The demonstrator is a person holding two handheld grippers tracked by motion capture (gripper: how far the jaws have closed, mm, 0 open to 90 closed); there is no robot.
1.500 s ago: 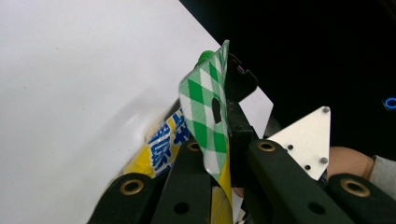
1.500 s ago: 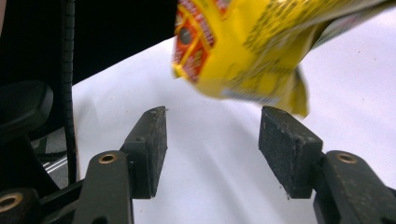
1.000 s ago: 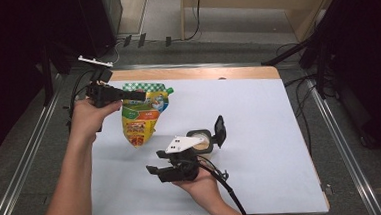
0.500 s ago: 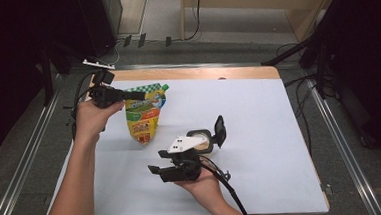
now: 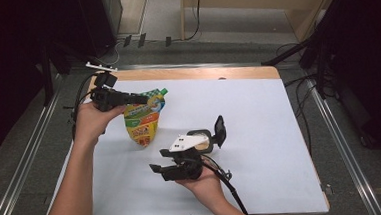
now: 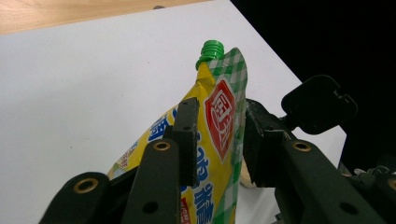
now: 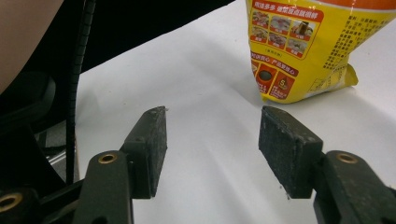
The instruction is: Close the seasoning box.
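With the left tongs (image 6: 217,140) just easing apart around the upright pouch (image 5: 142,121), one pad seems clear and it could flop onto the worktop (image 5: 259,113). The right tongs (image 7: 212,149) sit apart, empty, too far to catch it.

Bright, even overhead light, dark surroundings.
Soft shadows beneath the left gripper (image 5: 143,98); near jaws slightly blurred, white table (image 5: 259,113) mildly glaring beyond.

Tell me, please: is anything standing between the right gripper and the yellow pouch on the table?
Nothing visible does. In the right gripper view, the right gripper has open jaws pointing at the lower end of the yellow pouch, with only bare white table between them. The left gripper is around the pouch's upper part, away from that path.
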